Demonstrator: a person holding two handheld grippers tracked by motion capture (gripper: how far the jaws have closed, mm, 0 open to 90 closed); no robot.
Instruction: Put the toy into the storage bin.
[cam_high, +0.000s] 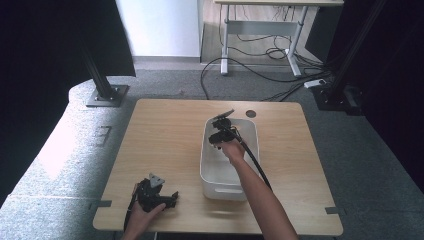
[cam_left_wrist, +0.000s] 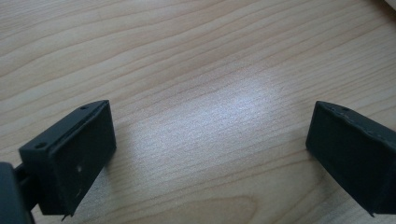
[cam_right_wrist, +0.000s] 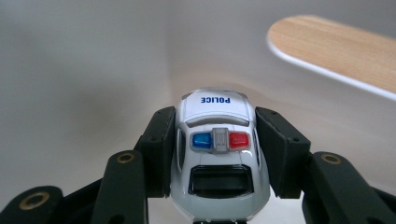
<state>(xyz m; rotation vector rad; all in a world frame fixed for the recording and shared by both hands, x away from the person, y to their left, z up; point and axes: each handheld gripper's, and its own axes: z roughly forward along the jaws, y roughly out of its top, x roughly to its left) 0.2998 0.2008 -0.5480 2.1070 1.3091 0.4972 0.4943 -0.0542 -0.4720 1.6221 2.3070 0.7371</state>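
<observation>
A white toy police car (cam_right_wrist: 216, 154) with a blue and red light bar sits between the pads of my right gripper (cam_right_wrist: 215, 154), which is shut on its sides. The car hangs inside a white plastic bin (cam_right_wrist: 84, 93), close to a corner of its walls. In the high view the right gripper (cam_high: 220, 131) reaches down into the far left part of the bin (cam_high: 206, 172). My left gripper (cam_left_wrist: 210, 149) stands open, low over bare wood, nothing between its fingers. It rests near the table's front left edge (cam_high: 167, 199).
The wooden table (cam_high: 165, 135) has bare room left of the bin and along its far side. A round dark cable hole (cam_high: 251, 113) sits behind the bin. Black frame posts and floor cables stand beyond the table.
</observation>
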